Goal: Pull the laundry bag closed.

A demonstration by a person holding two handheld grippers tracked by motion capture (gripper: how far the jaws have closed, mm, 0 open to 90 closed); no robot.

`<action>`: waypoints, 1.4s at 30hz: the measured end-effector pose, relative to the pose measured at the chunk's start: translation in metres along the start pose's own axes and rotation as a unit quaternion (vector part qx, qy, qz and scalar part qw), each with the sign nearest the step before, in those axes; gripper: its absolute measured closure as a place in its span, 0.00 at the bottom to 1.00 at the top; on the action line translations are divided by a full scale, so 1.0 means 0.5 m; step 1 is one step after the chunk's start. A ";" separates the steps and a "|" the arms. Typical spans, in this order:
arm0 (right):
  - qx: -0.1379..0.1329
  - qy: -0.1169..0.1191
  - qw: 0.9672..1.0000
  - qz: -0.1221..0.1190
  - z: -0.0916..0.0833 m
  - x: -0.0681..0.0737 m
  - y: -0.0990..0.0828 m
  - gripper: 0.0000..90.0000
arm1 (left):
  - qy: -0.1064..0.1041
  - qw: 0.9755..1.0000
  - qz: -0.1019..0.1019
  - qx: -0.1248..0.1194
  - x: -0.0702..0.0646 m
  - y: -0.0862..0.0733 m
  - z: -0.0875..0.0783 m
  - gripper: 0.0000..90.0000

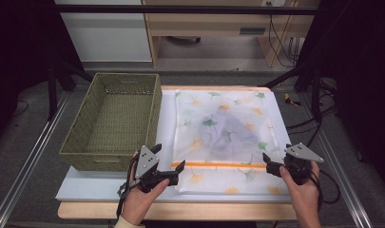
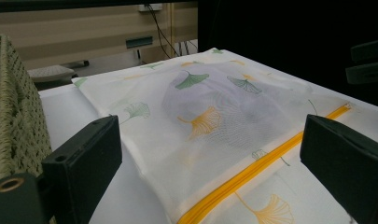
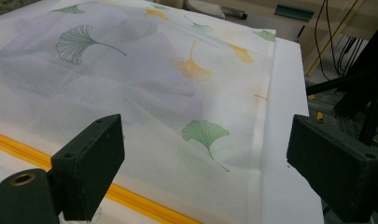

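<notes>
Flanking the bag (image 1: 226, 137) on the table (image 1: 85, 190), we hold the left claw (image 1: 173, 172) and right claw (image 1: 271, 164) apart and empty at the two ends of its zip (image 1: 218, 165), which runs crosswise between them, right of the basket (image 1: 115, 118).

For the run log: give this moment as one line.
left gripper open, at bag edge | right gripper open | mesh bag flat, zipped | basket empty

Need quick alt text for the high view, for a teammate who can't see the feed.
A white mesh laundry bag printed with ginkgo leaves lies flat on a white board, orange zipper near the person. The open left claw and right claw flank its near corners; a wicker basket sits left.
</notes>
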State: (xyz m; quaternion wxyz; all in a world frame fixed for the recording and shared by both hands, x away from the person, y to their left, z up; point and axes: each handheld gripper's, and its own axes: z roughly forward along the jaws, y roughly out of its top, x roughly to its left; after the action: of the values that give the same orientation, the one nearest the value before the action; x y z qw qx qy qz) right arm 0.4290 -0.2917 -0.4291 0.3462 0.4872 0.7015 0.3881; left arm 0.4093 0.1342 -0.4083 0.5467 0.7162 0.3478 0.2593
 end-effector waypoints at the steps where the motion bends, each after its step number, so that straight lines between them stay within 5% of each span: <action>1: -0.002 -0.001 1.000 0.001 0.000 0.000 -0.001 0.13 | 0.001 1.000 -0.001 -0.002 0.001 0.000 0.000 0.06; 15: 0.004 -0.006 1.000 0.019 0.007 -0.009 -0.008 0.11 | 0.013 1.000 -0.006 -0.011 0.032 0.015 -0.016 0.06; 42: 0.012 -0.016 0.999 0.027 0.009 -0.032 -0.026 0.14 | 0.079 0.996 -0.025 -0.040 0.127 0.036 -0.091 0.07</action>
State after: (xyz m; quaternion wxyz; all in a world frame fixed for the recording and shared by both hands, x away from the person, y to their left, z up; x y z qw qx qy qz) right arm 0.4320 -0.3087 -0.4410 0.3412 0.5159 0.6872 0.3810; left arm 0.4187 0.2085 -0.3793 0.5516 0.6621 0.3976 0.3151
